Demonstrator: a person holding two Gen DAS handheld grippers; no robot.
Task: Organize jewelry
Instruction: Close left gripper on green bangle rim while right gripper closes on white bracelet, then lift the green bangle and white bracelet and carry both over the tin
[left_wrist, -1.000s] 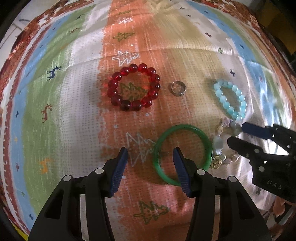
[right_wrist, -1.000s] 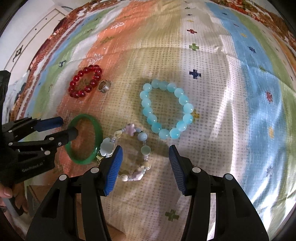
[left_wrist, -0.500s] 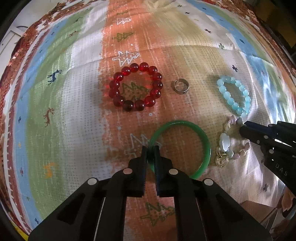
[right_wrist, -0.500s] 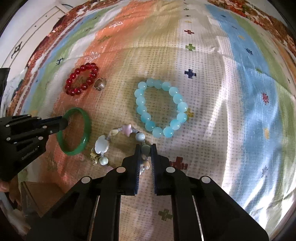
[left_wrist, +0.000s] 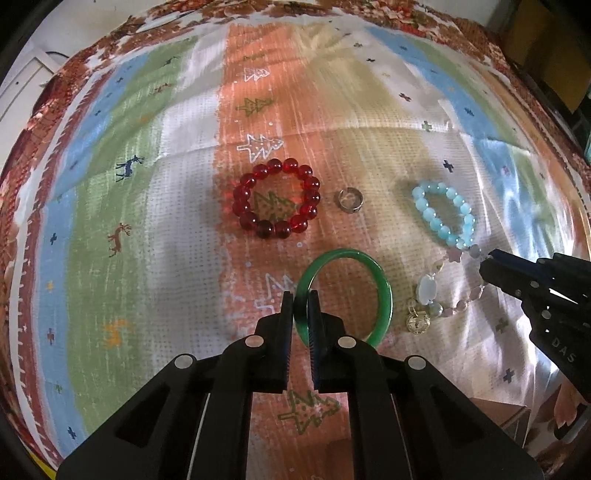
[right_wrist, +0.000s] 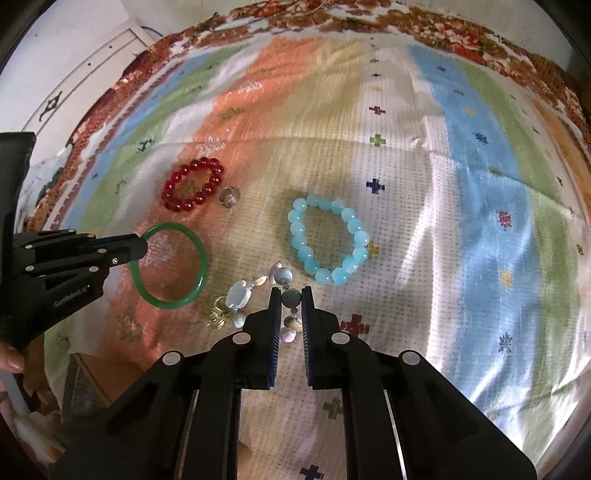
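Note:
My left gripper (left_wrist: 300, 295) is shut on the near left rim of a green bangle (left_wrist: 384, 295), which tilts up off the striped cloth. From the right wrist view the same bangle (right_wrist: 199, 258) hangs from the left gripper (right_wrist: 142, 247). My right gripper (right_wrist: 291, 291) is shut on a mixed charm bracelet (right_wrist: 238, 295) of pale beads, shells and a gold charm; its strand dangles below the pads. In the left wrist view that bracelet (left_wrist: 426, 291) hangs from the right gripper (left_wrist: 487, 264).
A red bead bracelet (left_wrist: 275, 203), a silver ring (left_wrist: 349, 200) and a light blue bead bracelet (left_wrist: 443, 214) lie on the striped cloth (left_wrist: 147, 221). A brown box corner (right_wrist: 85, 380) sits at the near edge. A fingertip (right_wrist: 9, 360) shows at the far left.
Both grippers closed from open, the left on the green bangle and the right on the charm bracelet. Both then rose, lifting bangle and bracelet partly off the cloth.

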